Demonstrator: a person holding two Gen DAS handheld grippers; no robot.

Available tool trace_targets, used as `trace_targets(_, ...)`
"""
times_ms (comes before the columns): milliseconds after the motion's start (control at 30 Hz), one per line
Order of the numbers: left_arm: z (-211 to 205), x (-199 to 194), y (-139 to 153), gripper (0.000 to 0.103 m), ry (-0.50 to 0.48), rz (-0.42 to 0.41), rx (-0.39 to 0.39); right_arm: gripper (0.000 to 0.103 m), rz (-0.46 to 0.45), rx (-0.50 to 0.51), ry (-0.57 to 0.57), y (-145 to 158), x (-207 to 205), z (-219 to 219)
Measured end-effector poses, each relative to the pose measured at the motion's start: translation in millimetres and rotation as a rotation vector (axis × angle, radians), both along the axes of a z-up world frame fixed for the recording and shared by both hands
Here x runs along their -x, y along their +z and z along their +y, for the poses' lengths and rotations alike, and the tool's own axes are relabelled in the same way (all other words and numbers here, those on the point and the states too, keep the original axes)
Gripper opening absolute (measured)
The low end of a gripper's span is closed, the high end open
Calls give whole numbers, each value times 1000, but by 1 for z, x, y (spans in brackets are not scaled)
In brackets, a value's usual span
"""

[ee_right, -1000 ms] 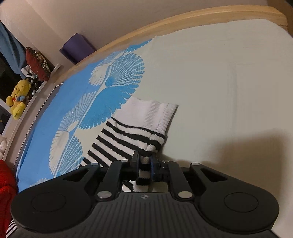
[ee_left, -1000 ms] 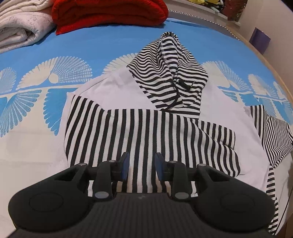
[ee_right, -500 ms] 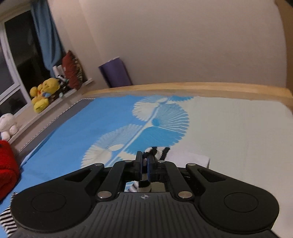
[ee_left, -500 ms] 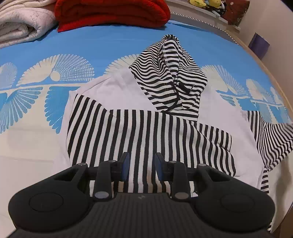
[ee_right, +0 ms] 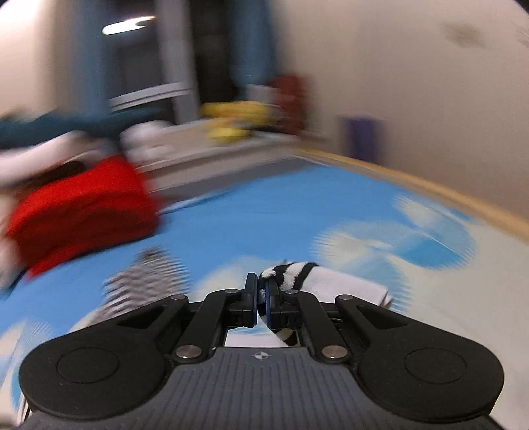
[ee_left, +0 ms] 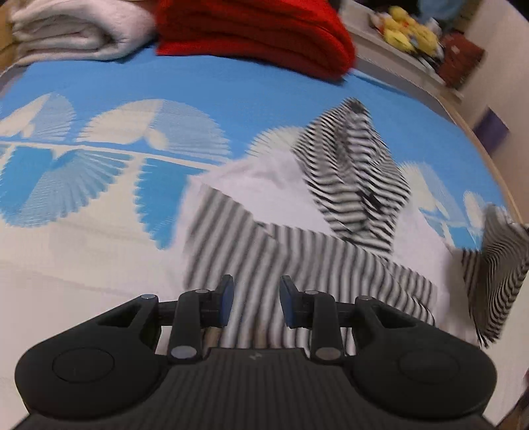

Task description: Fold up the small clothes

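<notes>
A white hoodie [ee_left: 274, 185] with black-and-white stripes lies flat on the blue and white bed sheet [ee_left: 198, 96]. Its striped hood [ee_left: 353, 172] points toward the far side, and one striped sleeve [ee_left: 314, 264] lies folded across the body. My left gripper [ee_left: 256, 287] hovers open over that folded sleeve, with nothing between its blue pads. My right gripper [ee_right: 260, 291] is shut on the other striped sleeve [ee_right: 291, 274] near its white cuff [ee_right: 344, 287]. In the left wrist view that sleeve [ee_left: 499, 264] hangs raised at the right edge. Both views are motion-blurred.
A folded red blanket [ee_left: 258, 36] and a folded white blanket [ee_left: 72, 29] sit at the far end of the bed. Yellow plush toys [ee_left: 410, 29] rest on a ledge behind. The wooden bed edge [ee_left: 496, 172] curves along the right, with a purple roll [ee_left: 492, 129] beyond it.
My right gripper has lifted the sleeve off the bed and swung round with it toward the hoodie's body. My left gripper has drifted to the left, still open.
</notes>
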State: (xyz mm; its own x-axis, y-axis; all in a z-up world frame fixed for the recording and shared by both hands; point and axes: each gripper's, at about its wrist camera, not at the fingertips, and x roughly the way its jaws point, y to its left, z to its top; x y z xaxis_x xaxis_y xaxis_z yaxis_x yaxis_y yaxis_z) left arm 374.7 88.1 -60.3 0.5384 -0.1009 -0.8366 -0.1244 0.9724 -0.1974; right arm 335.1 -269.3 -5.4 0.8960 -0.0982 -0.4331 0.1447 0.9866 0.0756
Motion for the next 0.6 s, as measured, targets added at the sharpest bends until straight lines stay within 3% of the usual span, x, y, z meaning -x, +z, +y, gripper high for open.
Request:
trace_targets(100, 24, -3, 3, 34, 82, -4, 9, 7, 60, 59, 394, -13, 10, 83)
trace_targets(167, 33, -5, 3, 34, 112, 3, 21, 17, 209, 101, 718, -38, 22, 134)
trace_targets(200, 36, -5, 1, 34, 117, 8, 29, 26, 295, 121, 823, -52, 28, 149)
trace_targets(233, 36, -6, 0, 34, 118, 14, 35, 27, 349, 148, 864, -65, 34, 158)
trace_targets(300, 35, -7, -5, 34, 110, 30, 52, 28, 405, 192, 885, -79, 42, 165)
trace_targets(433, 32, -10, -18, 34, 97, 59, 89, 40, 432, 144, 819, -78, 32, 141)
trace_targets(600, 32, -15, -43, 34, 118, 111, 113, 42, 483, 152, 605, -88, 12, 98)
